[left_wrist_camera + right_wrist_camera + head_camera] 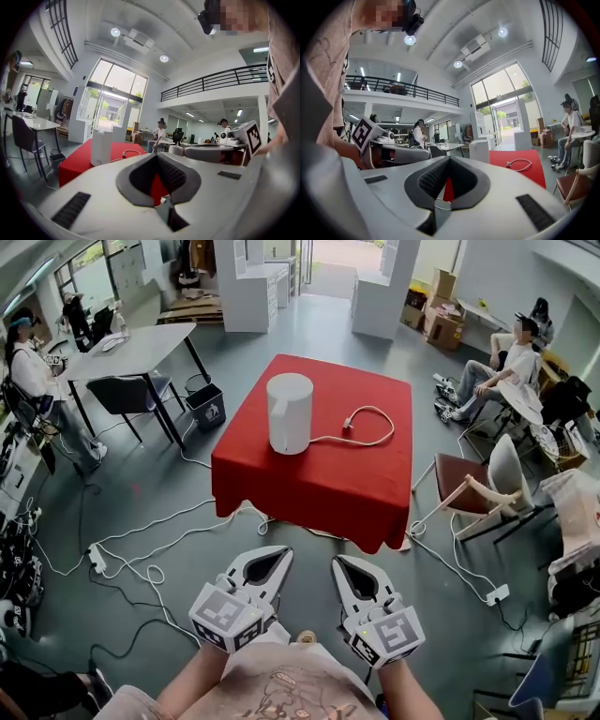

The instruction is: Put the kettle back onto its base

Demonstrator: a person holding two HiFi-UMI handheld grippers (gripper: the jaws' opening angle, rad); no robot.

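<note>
A white cylindrical kettle [289, 413] stands upright on the red-clothed table [319, 479] some way ahead of me. A white cord [366, 432] loops from its foot to the right across the cloth. I cannot make out a separate base. Both grippers are held low in front of my body, well short of the table. The left gripper [281, 552] and the right gripper [339, 562] are shut, with nothing between their jaws. The left gripper view shows the kettle [101, 147] left of its jaw tips [157, 155]. In the right gripper view the kettle [479, 151] stands beyond the tips [449, 159].
White cables [159, 545] and a power strip [97, 559] lie on the floor between me and the table. A grey table [131, 348], a chair and a bin [205, 405] stand at the left. Chairs [487, 479] and seated people [497, 371] are at the right.
</note>
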